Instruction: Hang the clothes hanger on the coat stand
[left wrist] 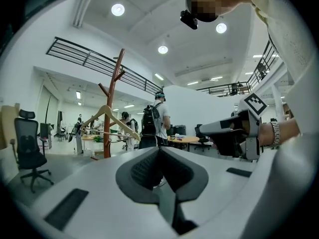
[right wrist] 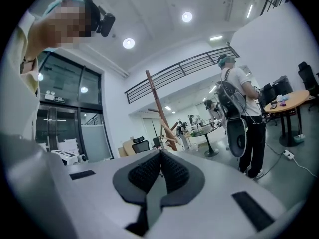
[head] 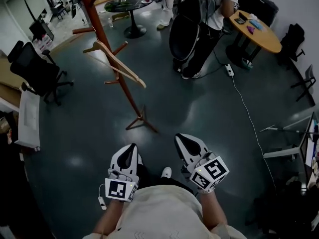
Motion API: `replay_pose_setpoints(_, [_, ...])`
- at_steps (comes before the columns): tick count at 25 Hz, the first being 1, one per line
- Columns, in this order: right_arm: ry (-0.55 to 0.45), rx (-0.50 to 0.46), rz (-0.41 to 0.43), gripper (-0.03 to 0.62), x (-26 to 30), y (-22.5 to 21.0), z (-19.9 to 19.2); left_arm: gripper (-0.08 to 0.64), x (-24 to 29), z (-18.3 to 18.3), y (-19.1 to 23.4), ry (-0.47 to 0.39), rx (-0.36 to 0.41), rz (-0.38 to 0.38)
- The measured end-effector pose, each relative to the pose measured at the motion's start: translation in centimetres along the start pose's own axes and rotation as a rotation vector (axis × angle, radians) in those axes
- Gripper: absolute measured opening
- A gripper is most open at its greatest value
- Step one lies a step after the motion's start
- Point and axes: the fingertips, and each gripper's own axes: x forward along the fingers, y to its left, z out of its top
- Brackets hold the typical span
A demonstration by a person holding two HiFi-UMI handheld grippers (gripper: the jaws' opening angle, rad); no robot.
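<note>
Head view shows the clothes hanger (head: 119, 63) hung on a branch of the coat stand (head: 99, 29), so left gripper (head: 132, 147) and right gripper (head: 180, 138) idle low, jaws closed together and empty.

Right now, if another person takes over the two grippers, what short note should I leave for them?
Left gripper: jaws together, nothing between them, held low near the body.
Right gripper: the same, shut and empty.
Clothes hanger: wooden, hooked on a branch of the coat stand, tilted, with neither gripper touching it.
The coat stand is on the floor ahead, to the left.
Done: the hanger appears to be hung.
Left: probably nothing; perhaps check that the hook sits securely.
</note>
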Motion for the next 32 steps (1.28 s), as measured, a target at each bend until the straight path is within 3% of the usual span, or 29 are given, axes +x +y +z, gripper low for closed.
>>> replay_pose_setpoints(16, [0.072, -0.071, 0.091, 0.020, -1.9, 3.5, -2.0, 0.014, -2.9, 0.3, -1.2, -0.022, 0.007, 0.090])
replay_pose_setpoints(32, [0.089, -0.077, 0.083, 0.020, -2.6, 2.9, -3.0, 0.014, -3.4, -0.4, -1.9, -0.017, 0.009, 0.114])
